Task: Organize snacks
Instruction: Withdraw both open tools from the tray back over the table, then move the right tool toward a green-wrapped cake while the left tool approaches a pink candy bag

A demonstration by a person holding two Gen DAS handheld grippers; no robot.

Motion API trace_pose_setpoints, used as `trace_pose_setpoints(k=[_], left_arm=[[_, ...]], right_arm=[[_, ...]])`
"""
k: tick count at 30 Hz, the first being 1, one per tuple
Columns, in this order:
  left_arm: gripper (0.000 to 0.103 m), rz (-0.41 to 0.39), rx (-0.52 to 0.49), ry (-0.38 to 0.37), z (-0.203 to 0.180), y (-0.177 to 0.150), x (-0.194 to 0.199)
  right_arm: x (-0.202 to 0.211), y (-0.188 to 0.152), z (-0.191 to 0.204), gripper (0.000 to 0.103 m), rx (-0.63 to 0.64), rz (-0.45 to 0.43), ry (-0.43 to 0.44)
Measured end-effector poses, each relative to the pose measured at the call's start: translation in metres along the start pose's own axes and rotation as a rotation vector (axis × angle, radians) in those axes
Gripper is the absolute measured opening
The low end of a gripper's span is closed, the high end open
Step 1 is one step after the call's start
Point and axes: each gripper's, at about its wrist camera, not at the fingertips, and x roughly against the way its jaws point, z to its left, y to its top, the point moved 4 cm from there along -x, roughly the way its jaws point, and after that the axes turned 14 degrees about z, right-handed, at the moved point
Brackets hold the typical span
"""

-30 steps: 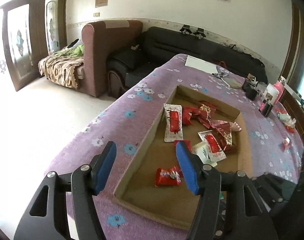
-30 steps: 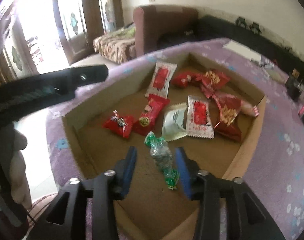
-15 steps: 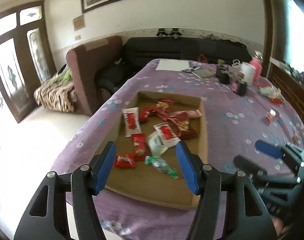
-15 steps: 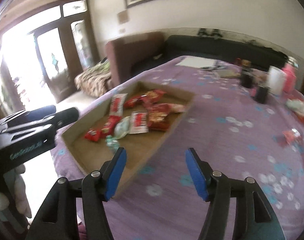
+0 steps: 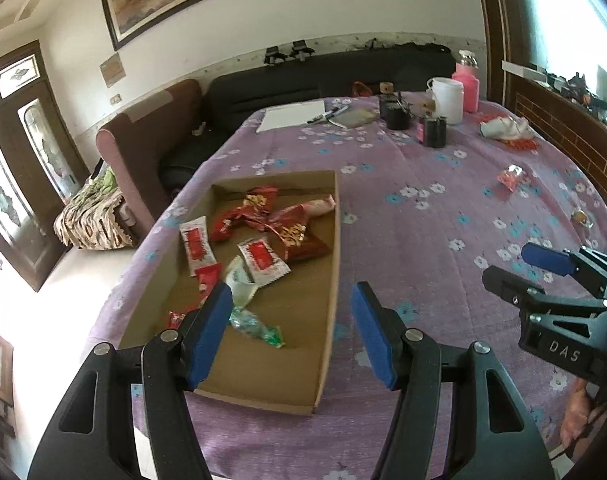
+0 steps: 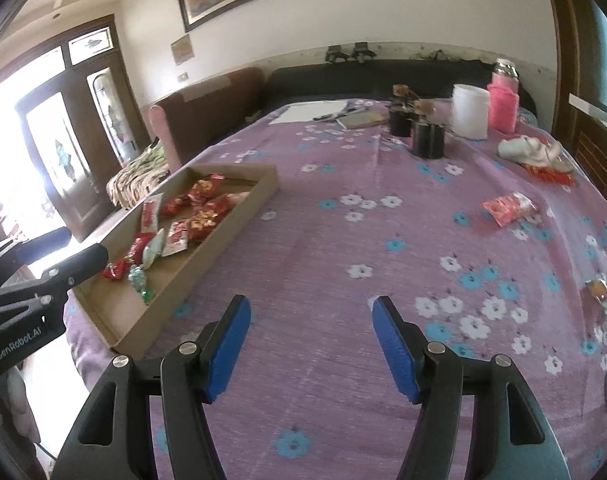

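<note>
Many snack packs lie in the flat cardboard box (image 5: 330,280) on the purple flowered cloth (image 5: 415,232). Most of the packs are red. A white and red pack (image 5: 263,260) lies in the middle of the box, and a green candy (image 5: 257,326) lies near the box's near end, apart from the pile.

The left gripper (image 5: 291,330) hangs over the near right edge of the box. Its blue fingers (image 5: 207,332) stand wide apart with nothing between them. The right gripper (image 6: 311,344) is out to the right of the box, over bare cloth. Its fingers are wide apart too, and they hold nothing.

The right wrist view shows snacks still outside the box more clearly: a red pack (image 6: 507,208) far to the right of the box, and a small gold candy (image 6: 597,290) even farther right, near the table edge. It also shows the white tub (image 6: 469,110) and pink bottle (image 6: 503,102) behind the box. The left wrist view looks down into the box, so the packs there show better.
</note>
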Motion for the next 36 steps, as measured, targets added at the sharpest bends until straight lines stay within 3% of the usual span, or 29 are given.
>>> trace_pose_setpoints(k=[36], left_arm=[[0.061, 0.141, 0.025, -0.223, -0.02, -0.008, -0.036]], right_arm=[[-0.018, 0.008, -0.047, 0.066, -0.104, 0.042, -0.044]])
